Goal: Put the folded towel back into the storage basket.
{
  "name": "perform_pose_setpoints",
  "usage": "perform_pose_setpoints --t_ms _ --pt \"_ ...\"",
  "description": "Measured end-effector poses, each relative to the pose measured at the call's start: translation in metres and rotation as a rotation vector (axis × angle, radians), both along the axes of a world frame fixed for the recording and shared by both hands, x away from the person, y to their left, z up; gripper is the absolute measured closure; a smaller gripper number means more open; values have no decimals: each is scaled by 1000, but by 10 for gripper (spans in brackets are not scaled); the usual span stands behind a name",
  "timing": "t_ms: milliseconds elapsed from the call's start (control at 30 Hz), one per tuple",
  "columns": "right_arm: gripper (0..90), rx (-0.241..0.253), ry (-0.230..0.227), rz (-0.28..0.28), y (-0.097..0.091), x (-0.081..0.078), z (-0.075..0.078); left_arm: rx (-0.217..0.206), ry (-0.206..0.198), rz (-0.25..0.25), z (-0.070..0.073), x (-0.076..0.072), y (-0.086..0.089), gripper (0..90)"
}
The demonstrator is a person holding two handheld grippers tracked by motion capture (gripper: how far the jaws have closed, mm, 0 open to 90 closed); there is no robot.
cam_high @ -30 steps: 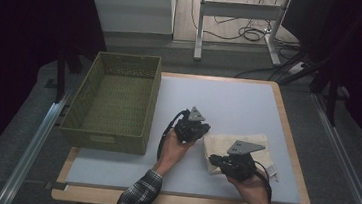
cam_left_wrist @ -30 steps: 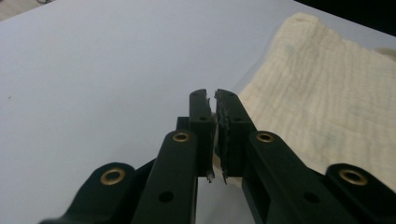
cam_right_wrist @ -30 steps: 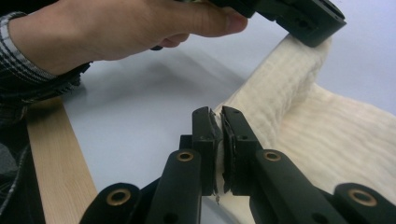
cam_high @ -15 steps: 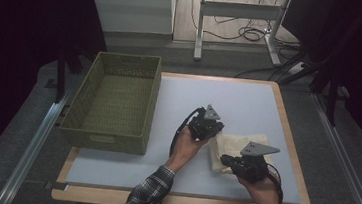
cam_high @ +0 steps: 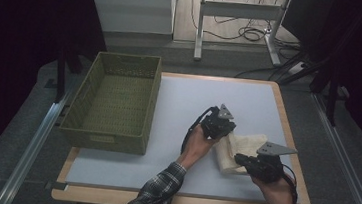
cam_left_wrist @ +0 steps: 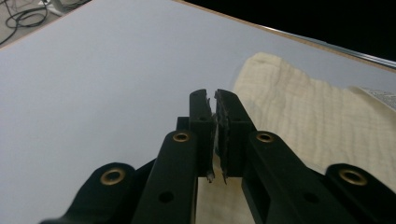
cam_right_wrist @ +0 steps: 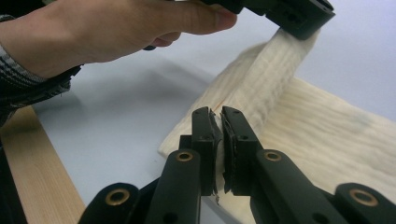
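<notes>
A cream cloth [cam_high: 248, 143] lies on the right half of the white table top [cam_high: 179, 102]. My left gripper [cam_high: 225, 132] is shut on the cloth's near-left edge and holds that edge raised; in the left gripper view the jaws [cam_left_wrist: 215, 100] are pressed together with cream fabric [cam_left_wrist: 299, 116] between and behind them. My right gripper [cam_high: 240, 161] is shut on the cloth's front edge. In the right gripper view the jaws [cam_right_wrist: 217, 116] pinch the fabric [cam_right_wrist: 327, 135], and the left gripper [cam_right_wrist: 299, 18] pulls a strip of it upward.
An olive woven basket [cam_high: 151, 106] stands at the table's left side, with nothing seen inside. The table has a wooden border [cam_high: 287, 122]. A plaid sleeve [cam_high: 158, 190] reaches in from the bottom. Cables and a metal frame lie on the floor beyond.
Both hands have moved to the right across the table, taking the cloth's edges with them. The cloth now sits farther right and is partly lifted at its left side.
</notes>
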State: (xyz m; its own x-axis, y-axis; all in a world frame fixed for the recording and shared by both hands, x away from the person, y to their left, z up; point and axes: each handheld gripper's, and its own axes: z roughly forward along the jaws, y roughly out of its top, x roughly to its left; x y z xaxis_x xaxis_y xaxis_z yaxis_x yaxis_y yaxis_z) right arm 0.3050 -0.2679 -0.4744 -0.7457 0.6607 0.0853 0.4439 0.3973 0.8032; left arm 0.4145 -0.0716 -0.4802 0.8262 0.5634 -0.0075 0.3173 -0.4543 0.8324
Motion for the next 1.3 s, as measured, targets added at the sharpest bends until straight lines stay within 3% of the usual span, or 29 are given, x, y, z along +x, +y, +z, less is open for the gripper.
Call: perform_pose_setpoints --t_ms 733,967,1033,1167,1300 --pt "843 -5 7 -110 -53 -3 2 48 -35 -97 8 12 -66 853" --pt "840 -13 14 -152 -67 -3 -3 58 -17 -102 0 17 -85 840" --pt "839 -19 18 -163 -69 -1 -7 62 -7 -103 -5 18 -90 806" --pt "824 -36 27 -186 -73 2 -17 51 1 -92 -10 18 -92 622" --pt "726 -56 28 -218 -79 4 -23 40 -4 -72 -7 15 -86 489"
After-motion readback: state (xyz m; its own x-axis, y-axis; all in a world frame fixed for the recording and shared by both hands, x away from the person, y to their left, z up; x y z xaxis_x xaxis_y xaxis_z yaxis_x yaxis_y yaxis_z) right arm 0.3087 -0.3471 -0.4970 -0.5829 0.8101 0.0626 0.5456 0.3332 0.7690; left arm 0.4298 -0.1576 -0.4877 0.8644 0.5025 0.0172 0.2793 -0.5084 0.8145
